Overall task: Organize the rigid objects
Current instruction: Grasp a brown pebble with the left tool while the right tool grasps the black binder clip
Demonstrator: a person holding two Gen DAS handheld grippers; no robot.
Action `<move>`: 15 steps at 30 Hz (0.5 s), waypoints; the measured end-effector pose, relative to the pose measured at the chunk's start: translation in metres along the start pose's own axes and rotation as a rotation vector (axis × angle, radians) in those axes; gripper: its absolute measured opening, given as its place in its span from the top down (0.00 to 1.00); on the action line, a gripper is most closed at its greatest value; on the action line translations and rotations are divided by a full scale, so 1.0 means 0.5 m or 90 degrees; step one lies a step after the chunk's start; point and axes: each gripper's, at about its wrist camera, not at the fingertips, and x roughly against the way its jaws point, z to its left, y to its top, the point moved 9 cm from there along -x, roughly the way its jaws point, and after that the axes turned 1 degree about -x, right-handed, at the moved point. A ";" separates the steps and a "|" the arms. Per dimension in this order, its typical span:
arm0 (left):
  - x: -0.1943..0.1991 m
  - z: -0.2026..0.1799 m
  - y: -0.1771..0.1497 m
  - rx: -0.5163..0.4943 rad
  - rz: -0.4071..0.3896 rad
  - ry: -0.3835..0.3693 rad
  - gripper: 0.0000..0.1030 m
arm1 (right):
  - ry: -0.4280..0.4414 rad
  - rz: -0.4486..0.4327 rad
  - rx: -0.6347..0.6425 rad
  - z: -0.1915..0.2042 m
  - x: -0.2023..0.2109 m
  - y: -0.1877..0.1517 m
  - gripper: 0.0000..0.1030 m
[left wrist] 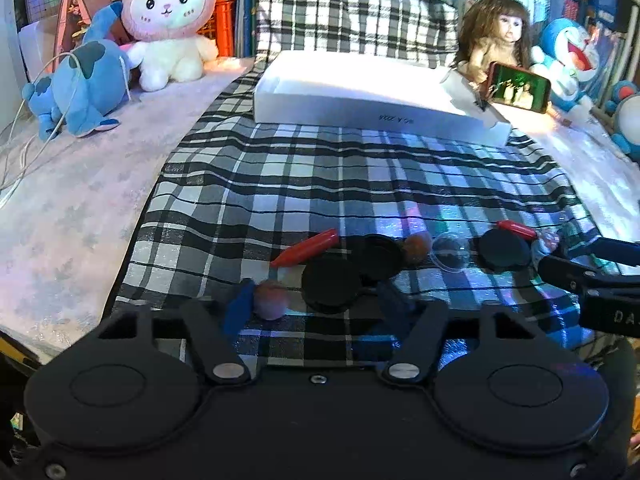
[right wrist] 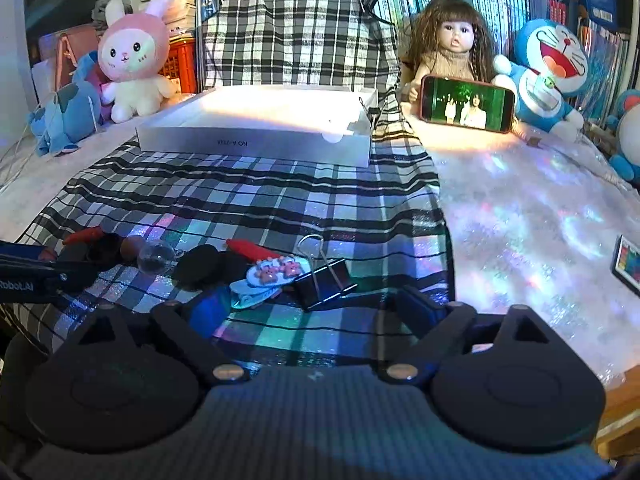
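Note:
Small rigid objects lie on the plaid cloth. In the left wrist view my open left gripper has a pinkish ball by its left finger and a black round lid between the fingers. Beyond lie a red crayon, a second black lid, a brown ball, a clear dome, another lid and a red piece. My open right gripper is empty, just short of a white hair clip and a black binder clip. A white open box stands behind.
Plush toys, a doll holding a lit phone and a Doraemon toy line the back. A small card lies at the right on the shiny sheet. The right gripper shows at the right edge of the left wrist view.

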 end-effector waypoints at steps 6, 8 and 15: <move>0.015 0.000 -0.003 0.009 -0.012 -0.029 0.57 | -0.001 -0.015 0.058 -0.011 0.013 0.001 0.22; 0.017 0.000 -0.004 0.007 -0.016 -0.030 0.57 | -0.012 -0.017 0.081 -0.014 0.013 0.003 0.24; 0.022 -0.001 -0.012 0.001 -0.023 -0.033 0.59 | -0.016 -0.009 0.103 -0.021 0.007 0.001 0.30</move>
